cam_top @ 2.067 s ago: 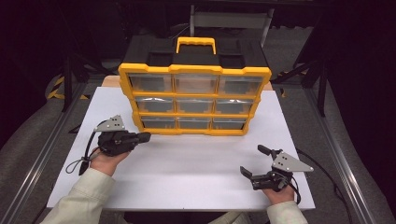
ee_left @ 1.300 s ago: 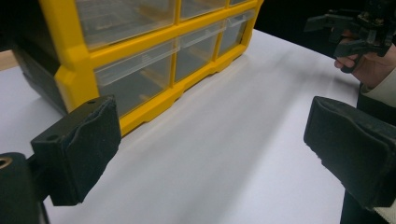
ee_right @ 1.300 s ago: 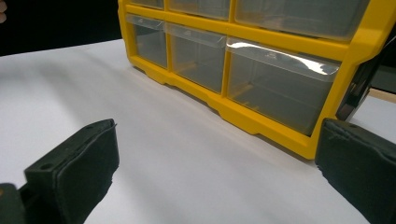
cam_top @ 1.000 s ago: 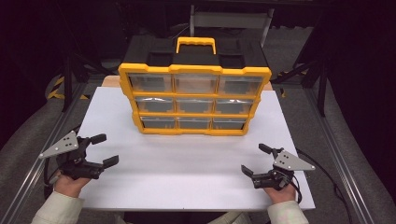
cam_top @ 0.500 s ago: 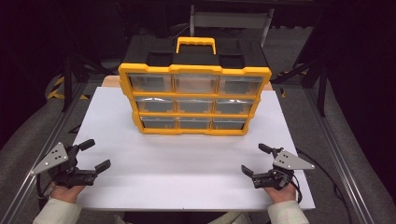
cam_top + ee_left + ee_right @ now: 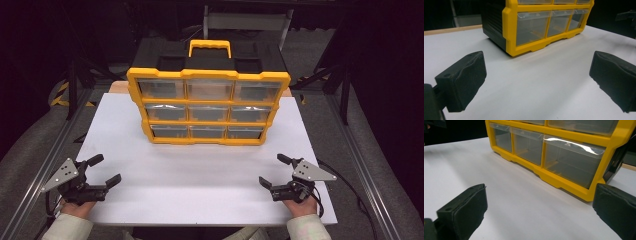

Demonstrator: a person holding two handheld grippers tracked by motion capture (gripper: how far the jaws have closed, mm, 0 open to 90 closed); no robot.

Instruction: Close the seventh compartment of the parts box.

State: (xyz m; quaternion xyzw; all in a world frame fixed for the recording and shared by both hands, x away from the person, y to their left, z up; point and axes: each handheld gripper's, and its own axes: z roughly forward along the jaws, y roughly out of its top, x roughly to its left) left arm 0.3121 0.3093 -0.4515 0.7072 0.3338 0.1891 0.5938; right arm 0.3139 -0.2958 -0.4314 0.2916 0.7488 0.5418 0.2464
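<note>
Drawers (image 6: pixel 208 112) in the yellow cabinet (image 6: pixel 208 75) look all pushed in, nine clear ones in three rows, and the cabinet stands upright at the far middle of the white table (image 6: pixel 200 170), handle (image 6: pixel 209 46) on top. At the near left corner the left gripper (image 6: pixel 102 170) rests low with its jaws spread wide and nothing between them; the left gripper view looks across bare table to the cabinet's lower left corner. At the near right the right gripper (image 6: pixel 274 171) sits the same way, wide apart and empty, well apart from the cabinet. To open a drawer well, I judge it best to bring one gripper in level with the drawer's top lip, close on that lip squarely, and pull straight toward the near edge. The other gripper could steady the yellow frame so the cabinet does not slide or tip.
</note>
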